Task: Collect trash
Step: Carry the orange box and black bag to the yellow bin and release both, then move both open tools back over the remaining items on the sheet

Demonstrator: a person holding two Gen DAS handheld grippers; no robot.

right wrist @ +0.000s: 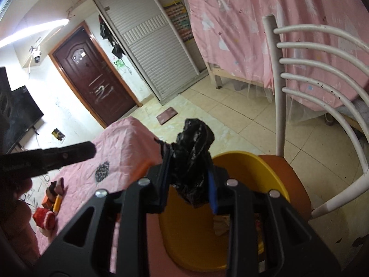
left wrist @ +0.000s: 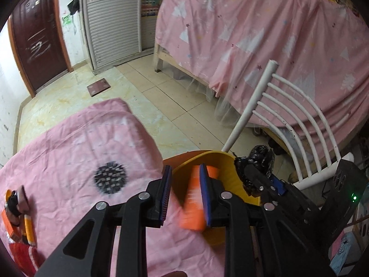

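In the left wrist view my left gripper (left wrist: 185, 194) is shut on a blurred orange wrapper (left wrist: 194, 207), at the pink table's edge and just in front of the yellow bin (left wrist: 221, 161). My right gripper (right wrist: 189, 182) is shut on a crumpled black plastic bag (right wrist: 192, 152), which it holds above the near rim of the yellow bin (right wrist: 253, 168). The bin stands on the orange seat (right wrist: 297, 184) of a chair. Beside the bin, the left view also shows the right gripper (left wrist: 248, 173) with the black bag (left wrist: 260, 159). More wrappers (left wrist: 20, 212) lie on the table's left side.
The table wears a pink cloth (left wrist: 80, 143) with a black spiky ball (left wrist: 110, 177) on it. The white chair back (right wrist: 311, 73) rises right behind the bin. A bed draped in pink (left wrist: 265, 34) fills the right; tiled floor, a small scale (left wrist: 98, 87) and a brown door (right wrist: 92, 80) lie beyond.
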